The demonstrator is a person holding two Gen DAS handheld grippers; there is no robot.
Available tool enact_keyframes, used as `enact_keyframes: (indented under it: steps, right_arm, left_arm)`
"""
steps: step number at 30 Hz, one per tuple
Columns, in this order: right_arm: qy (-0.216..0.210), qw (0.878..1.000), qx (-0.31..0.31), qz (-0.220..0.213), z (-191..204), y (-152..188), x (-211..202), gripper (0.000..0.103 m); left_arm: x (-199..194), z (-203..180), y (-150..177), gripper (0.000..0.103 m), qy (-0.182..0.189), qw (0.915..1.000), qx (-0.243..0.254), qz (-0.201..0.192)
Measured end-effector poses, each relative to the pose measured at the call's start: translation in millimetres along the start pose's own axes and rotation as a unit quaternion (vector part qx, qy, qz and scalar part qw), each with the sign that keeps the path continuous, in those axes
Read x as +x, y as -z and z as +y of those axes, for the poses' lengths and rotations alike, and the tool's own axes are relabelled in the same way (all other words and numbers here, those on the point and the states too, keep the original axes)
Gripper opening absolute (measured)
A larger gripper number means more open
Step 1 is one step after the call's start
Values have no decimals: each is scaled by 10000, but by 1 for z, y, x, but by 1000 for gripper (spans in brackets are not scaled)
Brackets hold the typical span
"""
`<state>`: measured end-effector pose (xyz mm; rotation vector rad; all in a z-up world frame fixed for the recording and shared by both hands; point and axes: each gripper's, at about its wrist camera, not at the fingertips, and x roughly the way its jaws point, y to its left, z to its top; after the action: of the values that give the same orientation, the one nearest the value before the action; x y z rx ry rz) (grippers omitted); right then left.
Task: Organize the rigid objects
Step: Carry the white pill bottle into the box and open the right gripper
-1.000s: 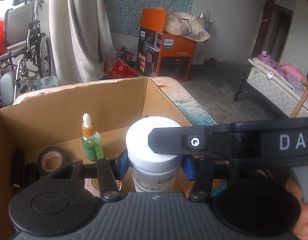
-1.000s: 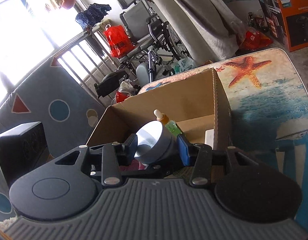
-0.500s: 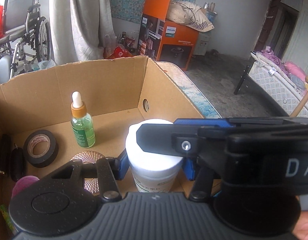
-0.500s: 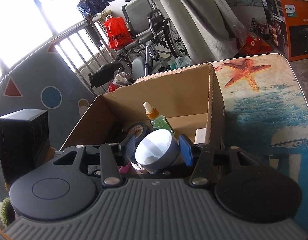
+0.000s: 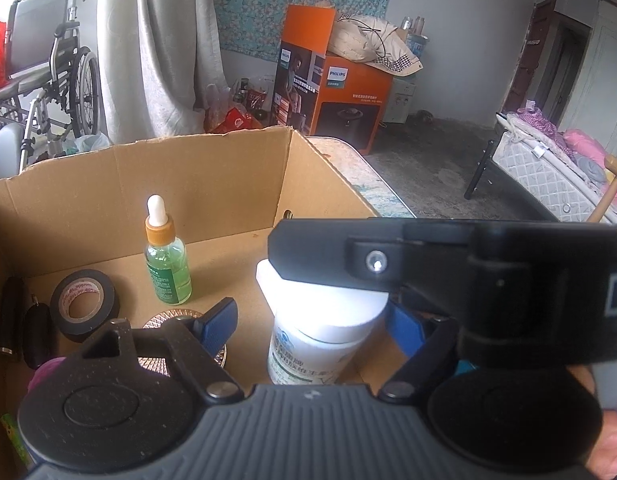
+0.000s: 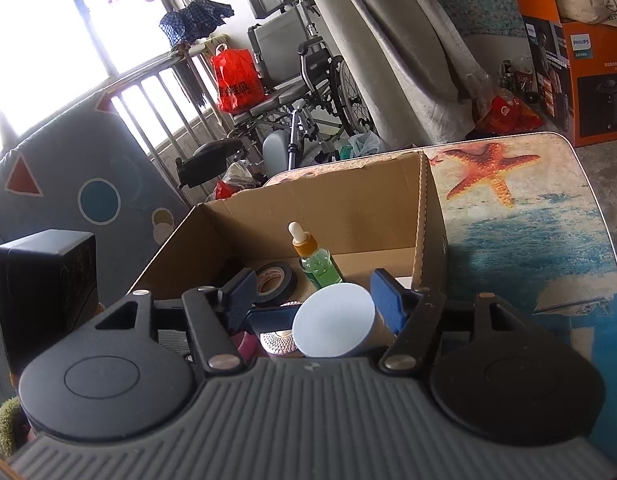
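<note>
An open cardboard box point(image 5: 208, 168) holds a green dropper bottle point(image 5: 168, 272), a black tape roll point(image 5: 84, 300) and a white-lidded jar point(image 5: 320, 320). The jar stands upright between the pads of my left gripper point(image 5: 310, 328), whose jaws are opening; the left pad is clearly off it. My right gripper point(image 6: 314, 300) hangs over the box point(image 6: 348, 200), jaws also opening. A pale blue cup point(image 6: 332, 320) lies tipped between its pads, flat end toward the camera, with a gap at the left pad. The right gripper's black arm point(image 5: 428, 264) crosses above the jar.
A copper patterned disc point(image 5: 168, 318), dark slim items point(image 5: 10, 320) and something pink point(image 5: 44, 372) lie on the box floor. The box sits on a table with a starfish mat point(image 6: 508, 208). A black speaker-like block point(image 6: 44, 288) stands left of the box; a wheelchair point(image 6: 300, 60) is behind.
Both grippers' jaws have widened. The left pads have come off the white jar. The cup between the right pads has tipped over and sunk lower into the box.
</note>
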<state>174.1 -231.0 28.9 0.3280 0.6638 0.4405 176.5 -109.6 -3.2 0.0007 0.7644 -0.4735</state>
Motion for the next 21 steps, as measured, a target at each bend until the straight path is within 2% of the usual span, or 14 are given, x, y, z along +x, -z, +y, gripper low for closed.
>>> enact_keyframes:
  steps: [6,10,17,21]
  right_arm:
    - [-77,9995,-42,-289,9,-3,-15,68]
    - [-163,9981,49,-586,13,-7,-36,72]
    - [-127,9902,264,-1363,19,-9,-103,81]
    - [48,9857,411,-1636,22,2,-136,83]
  left_arm:
    - [-19,-5,-2,93,45,9992,98,-392]
    - [-39,-9,-3,95,5,9974,204,-687]
    - [-99,-15,3,103,193,9915,207,-1272]
    - [-128,-18,10,103,82,9911,277,-1298]
